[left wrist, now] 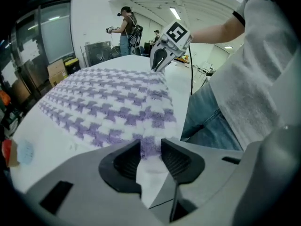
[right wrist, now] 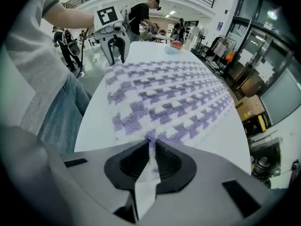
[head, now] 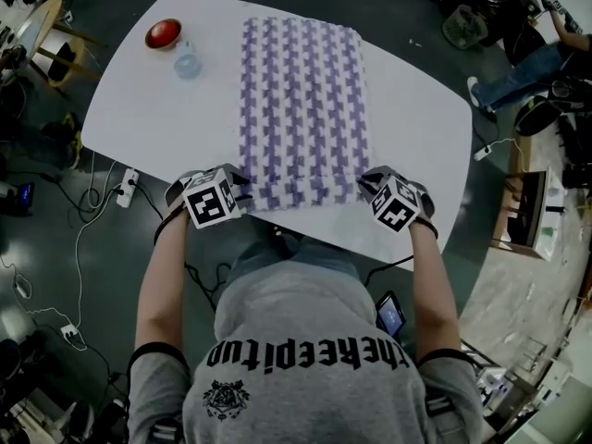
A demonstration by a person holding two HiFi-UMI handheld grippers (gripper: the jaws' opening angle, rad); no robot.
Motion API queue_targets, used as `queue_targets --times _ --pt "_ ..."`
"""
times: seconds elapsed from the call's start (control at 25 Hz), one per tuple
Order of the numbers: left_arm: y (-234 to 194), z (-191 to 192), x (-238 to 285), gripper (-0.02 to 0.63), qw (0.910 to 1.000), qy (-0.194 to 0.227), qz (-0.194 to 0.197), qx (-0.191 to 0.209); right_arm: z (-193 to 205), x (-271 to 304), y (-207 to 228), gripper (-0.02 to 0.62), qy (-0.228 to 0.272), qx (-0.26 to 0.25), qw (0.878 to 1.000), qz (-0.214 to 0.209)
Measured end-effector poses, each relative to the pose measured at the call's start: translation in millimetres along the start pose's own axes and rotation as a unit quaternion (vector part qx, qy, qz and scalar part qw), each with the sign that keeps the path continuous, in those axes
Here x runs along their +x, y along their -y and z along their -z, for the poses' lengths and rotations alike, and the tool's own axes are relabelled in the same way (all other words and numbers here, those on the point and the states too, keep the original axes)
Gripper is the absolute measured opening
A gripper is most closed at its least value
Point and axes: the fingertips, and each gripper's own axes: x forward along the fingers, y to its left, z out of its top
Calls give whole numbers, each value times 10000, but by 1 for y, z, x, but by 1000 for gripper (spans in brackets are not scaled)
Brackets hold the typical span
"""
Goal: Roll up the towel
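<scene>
A purple-and-white houndstooth towel (head: 301,100) lies flat and lengthwise on the white table (head: 139,118). Its near end reaches the table's front edge. My left gripper (head: 242,192) is at the near left corner. In the left gripper view that corner (left wrist: 149,147) sits between the parted jaws of the left gripper (left wrist: 150,150), and the pads stand well apart around it. My right gripper (head: 366,189) is at the near right corner. In the right gripper view it (right wrist: 151,149) is shut tight on the thin towel edge (right wrist: 149,140).
A red bowl (head: 163,33) and a clear cup (head: 187,64) stand at the table's far left, beside the towel. A phone (head: 389,315) sits by my right hip. Cables and a power strip (head: 127,188) lie on the floor to the left. A person (head: 527,58) is at the far right.
</scene>
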Motion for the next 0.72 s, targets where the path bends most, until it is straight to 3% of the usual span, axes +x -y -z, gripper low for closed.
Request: queue_targets --times 0.12,0.28,0.44,0.52,0.64,0.72 --pt "-4 -10 -25 156 9987 176 -416 248 -1 4 3 25 -63 7 10000 74" --pt "10 -31 -52 161 9936 432 -864 592 -3 6 9 26 -137 79 9998 139" --pt "35 2 -19 200 9933 -85 -717 898 -17 21 6 26 -182 150 9996 183" --pt "42 19 -3 207 9941 -218 -734 766 -22 19 -2 25 -133 166 9996 186" --pt "31 7 12 207 9950 -93 -902 419 -14 3 6 34 109 227 9994 216" --pt "18 5 16 205 9949 -105 -923 393 -15 -8 17 65 325 343 9985 277"
